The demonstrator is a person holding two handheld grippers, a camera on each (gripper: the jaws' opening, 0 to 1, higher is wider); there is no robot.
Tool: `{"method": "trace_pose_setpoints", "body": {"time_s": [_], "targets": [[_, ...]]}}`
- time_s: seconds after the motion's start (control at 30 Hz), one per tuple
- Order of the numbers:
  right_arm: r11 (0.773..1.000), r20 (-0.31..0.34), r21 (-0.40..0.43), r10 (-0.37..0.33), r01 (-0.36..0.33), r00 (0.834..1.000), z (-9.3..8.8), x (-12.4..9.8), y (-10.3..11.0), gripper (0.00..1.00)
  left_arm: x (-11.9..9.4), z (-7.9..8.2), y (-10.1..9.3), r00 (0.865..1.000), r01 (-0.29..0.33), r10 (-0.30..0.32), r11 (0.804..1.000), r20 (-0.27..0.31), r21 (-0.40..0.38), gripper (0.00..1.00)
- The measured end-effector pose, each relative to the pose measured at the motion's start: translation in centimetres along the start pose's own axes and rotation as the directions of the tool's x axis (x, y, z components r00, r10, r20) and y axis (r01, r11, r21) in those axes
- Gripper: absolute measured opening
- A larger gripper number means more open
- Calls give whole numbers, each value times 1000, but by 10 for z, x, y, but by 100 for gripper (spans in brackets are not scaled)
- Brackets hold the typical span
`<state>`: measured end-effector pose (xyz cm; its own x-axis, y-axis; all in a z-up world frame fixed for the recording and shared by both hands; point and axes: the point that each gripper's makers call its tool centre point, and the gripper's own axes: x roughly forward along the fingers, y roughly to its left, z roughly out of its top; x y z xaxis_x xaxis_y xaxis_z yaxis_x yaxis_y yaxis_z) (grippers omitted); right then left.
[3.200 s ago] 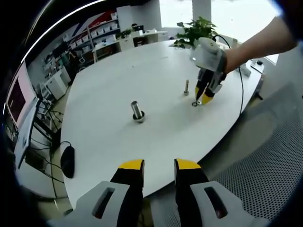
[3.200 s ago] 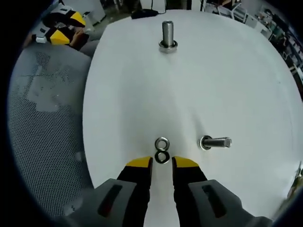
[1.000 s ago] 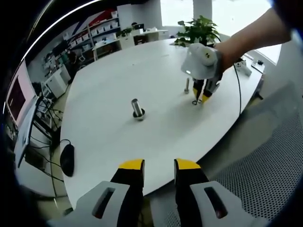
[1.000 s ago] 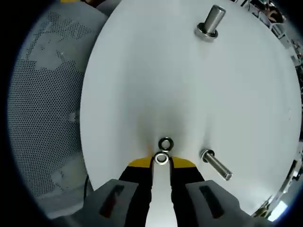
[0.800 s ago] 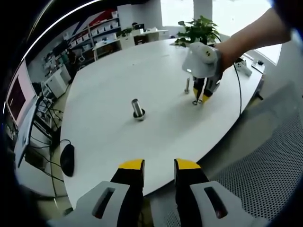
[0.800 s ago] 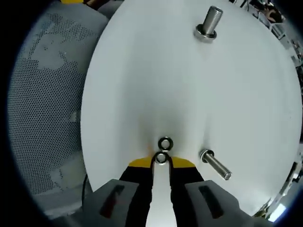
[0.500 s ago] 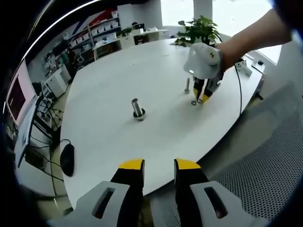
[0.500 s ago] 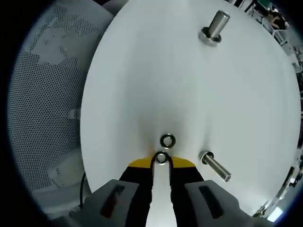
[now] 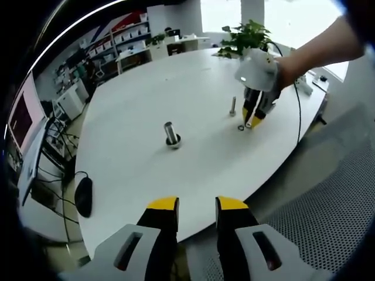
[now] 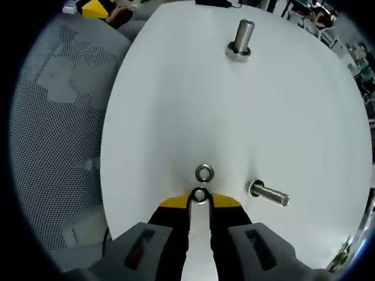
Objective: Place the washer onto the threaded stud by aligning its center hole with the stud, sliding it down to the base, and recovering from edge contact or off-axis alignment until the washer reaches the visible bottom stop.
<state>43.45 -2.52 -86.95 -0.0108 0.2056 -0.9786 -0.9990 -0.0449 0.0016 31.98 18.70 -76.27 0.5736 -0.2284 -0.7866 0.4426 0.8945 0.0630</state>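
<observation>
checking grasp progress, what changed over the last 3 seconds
The right gripper closed its fingers on the nearer washer and now holds it at their tips; 3.2 s ago it was open, with both washers lying together ahead. The other washer stays on the table, now apart from the gripped one. Both studs, the large stud and the small stud, are unmoved. The left gripper stays open off the table's edge.

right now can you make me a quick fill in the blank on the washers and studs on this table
1. The right gripper is shut on a ____.
2. A second washer lies flat on the white ____.
3. The number of threaded studs standing on the table, the large stud and the small stud, is ____.
4. The left gripper has its jaws ____.

Missing words: washer; table; two; open
</observation>
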Motion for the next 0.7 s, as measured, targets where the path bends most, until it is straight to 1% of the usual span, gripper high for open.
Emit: {"method": "trace_pose_setpoints", "body": {"time_s": [0.13, 0.27, 0.3, 0.37, 0.4, 0.5, 0.57, 0.7], "targets": [[1000, 14, 19, -13, 13, 1000, 1, 0, 1, 13, 0, 0, 0, 1000, -1, 1, 1000, -1, -1, 23], [997, 19, 79, -20, 19, 1000, -4, -2, -3, 13, 0, -1, -1, 1000, 1, -1, 1000, -5, 2, 23], [994, 31, 109, -31, 27, 999, -6, -4, -6, 13, 0, 0, 0, 1000, 1, -1, 1000, -5, 3, 23], [984, 63, 176, -28, 17, 998, -8, -8, -9, 13, 1, -1, 0, 1000, 1, -1, 1000, -4, 2, 23], [981, 72, 195, -29, 14, 997, -9, -9, -11, 13, 0, -1, 0, 1000, 1, -1, 1000, -4, 2, 23], [976, 72, 216, -43, 26, 996, -18, -16, -17, 13, 0, 0, -1, 1000, 2, -2, 1000, -3, 3, 23], [972, 75, 233, -47, 28, 996, -21, -19, -19, 13, 0, 0, -1, 1000, 1, -1, 1000, -5, 4, 23], [967, 90, 250, -66, 42, 994, -18, -26, -24, 13, 0, 0, -1, 1000, 1, -1, 1000, -4, 4, 23]]}}
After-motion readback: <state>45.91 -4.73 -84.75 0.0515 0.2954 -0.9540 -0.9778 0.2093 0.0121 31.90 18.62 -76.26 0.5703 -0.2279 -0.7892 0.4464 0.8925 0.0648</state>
